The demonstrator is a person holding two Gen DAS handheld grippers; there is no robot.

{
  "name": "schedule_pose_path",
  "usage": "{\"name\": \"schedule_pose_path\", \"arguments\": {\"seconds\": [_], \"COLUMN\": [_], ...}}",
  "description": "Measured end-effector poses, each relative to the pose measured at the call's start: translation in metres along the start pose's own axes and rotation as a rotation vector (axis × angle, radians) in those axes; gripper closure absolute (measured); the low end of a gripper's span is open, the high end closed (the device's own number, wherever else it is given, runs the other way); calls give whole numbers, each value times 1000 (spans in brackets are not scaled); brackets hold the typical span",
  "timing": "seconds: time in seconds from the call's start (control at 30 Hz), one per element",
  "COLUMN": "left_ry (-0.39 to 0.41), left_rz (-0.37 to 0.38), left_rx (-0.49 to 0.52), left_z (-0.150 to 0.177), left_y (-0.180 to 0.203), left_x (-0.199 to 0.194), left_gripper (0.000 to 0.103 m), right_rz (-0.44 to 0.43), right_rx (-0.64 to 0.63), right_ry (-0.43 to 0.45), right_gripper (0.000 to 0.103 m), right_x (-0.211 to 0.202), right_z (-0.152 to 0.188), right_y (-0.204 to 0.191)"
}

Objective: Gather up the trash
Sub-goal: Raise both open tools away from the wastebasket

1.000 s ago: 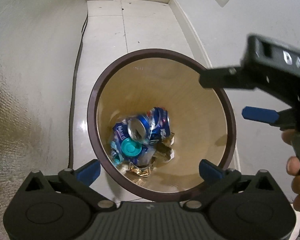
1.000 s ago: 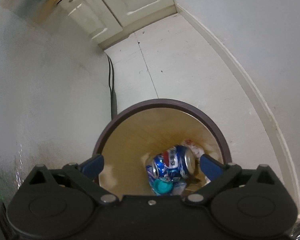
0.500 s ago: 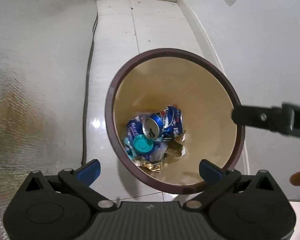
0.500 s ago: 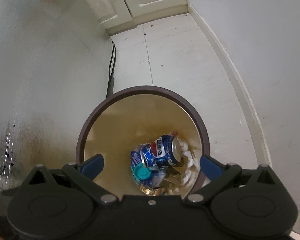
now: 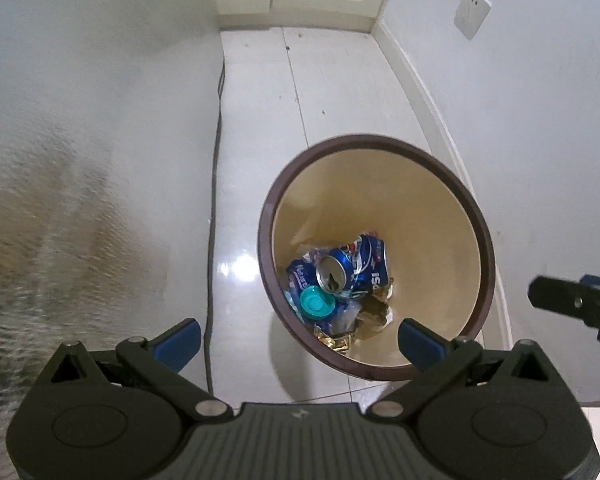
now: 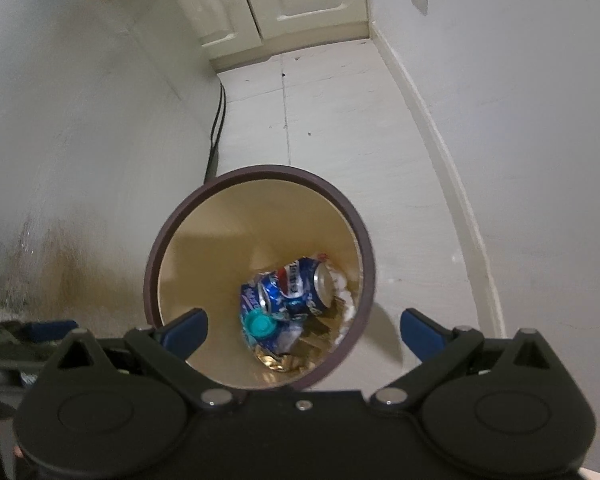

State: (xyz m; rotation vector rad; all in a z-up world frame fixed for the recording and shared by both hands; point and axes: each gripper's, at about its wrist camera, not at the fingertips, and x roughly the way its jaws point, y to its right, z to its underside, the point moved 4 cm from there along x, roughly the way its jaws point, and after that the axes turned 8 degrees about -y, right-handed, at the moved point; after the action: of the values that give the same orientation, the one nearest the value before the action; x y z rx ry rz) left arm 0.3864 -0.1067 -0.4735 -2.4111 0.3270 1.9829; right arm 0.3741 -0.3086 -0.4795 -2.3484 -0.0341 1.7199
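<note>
Both grippers have pulled back from the bin [image 5: 274,216]; left gripper [image 5: 300,338] and right gripper [image 6: 304,330] gape empty, can [image 5: 352,268] dropped at six o'clock.

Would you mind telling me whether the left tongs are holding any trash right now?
No, the left tongs are spread open with nothing between them, while the crushed blue can already lies inside the bin.

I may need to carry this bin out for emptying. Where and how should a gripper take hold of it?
Grip the bin's dark rim, one finger inside and one outside, coming straight down from above. The bin stands upright with its mouth open, the wall looks thin, and the blue can and wrappers lie low at the bottom, clear of the rim.
</note>
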Motion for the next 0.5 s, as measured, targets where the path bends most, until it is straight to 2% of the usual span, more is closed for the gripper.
{"name": "schedule_pose_path", "arguments": {"seconds": [0.17, 0.3, 0.5], "left_ry": [22, 70, 122], "left_rz": [-5, 0, -11], "left_rx": [-10, -19, 16], "left_z": [7, 12, 22], "left_y": [-3, -4, 5], "left_x": [-20, -44, -69], "left_gripper": [0, 0, 0], "right_rz": [24, 44, 61], "right_rx": [-5, -14, -23], "right_ry": [17, 30, 64], "right_gripper": [0, 0, 0], "right_x": [-17, -33, -62], "right_z": [9, 13, 22], "right_y": [3, 2, -1]}}
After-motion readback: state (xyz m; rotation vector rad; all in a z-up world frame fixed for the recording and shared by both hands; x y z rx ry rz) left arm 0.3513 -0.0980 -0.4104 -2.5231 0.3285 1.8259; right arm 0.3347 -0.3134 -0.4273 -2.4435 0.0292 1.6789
